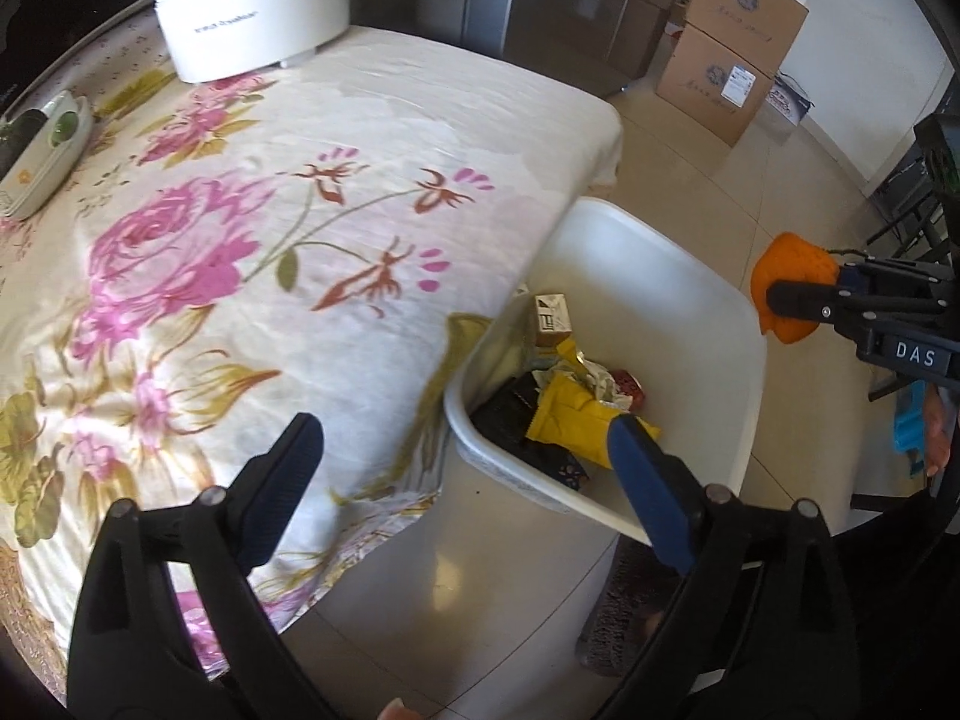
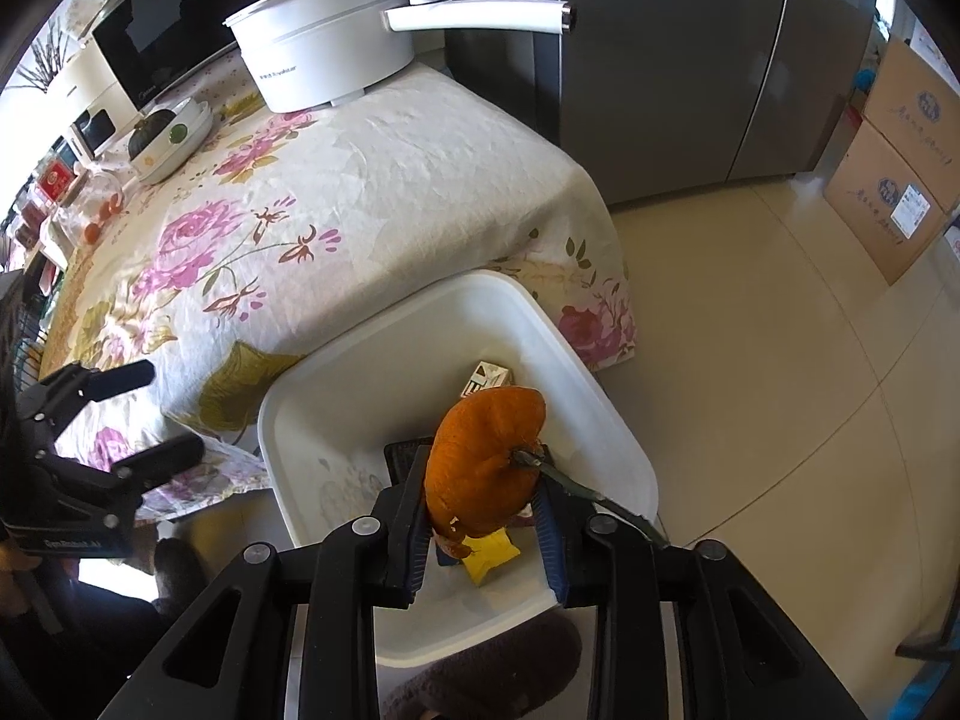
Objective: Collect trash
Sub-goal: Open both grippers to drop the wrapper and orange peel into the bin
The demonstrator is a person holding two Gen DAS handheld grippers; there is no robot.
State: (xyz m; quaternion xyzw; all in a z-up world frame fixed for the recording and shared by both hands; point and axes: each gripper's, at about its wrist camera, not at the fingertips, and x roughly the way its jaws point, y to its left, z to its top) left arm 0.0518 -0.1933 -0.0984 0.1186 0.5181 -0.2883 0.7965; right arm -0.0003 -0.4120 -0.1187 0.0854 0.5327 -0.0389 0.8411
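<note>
A white trash bin [image 1: 690,276] [image 2: 336,414] stands on the floor against the table's corner. It holds a yellow wrapper [image 1: 570,414] [image 2: 489,555], a small carton [image 1: 551,318] [image 2: 487,381] and dark packaging [image 1: 522,426]. My right gripper [image 2: 483,534] [image 1: 780,300] is shut on an orange peel with a stem [image 2: 486,468] [image 1: 792,282] and holds it above the bin. My left gripper [image 1: 462,480] [image 2: 150,414] is open and empty, over the table's near edge beside the bin.
The table [image 1: 360,138] [image 2: 390,168] has a floral cloth. A white electric pot [image 1: 252,6] [image 2: 330,42] and a white dish [image 1: 42,150] [image 2: 174,138] stand at its far side. Cardboard boxes [image 1: 732,54] [image 2: 894,174] and a grey fridge [image 2: 672,60] stand beyond on the tiled floor.
</note>
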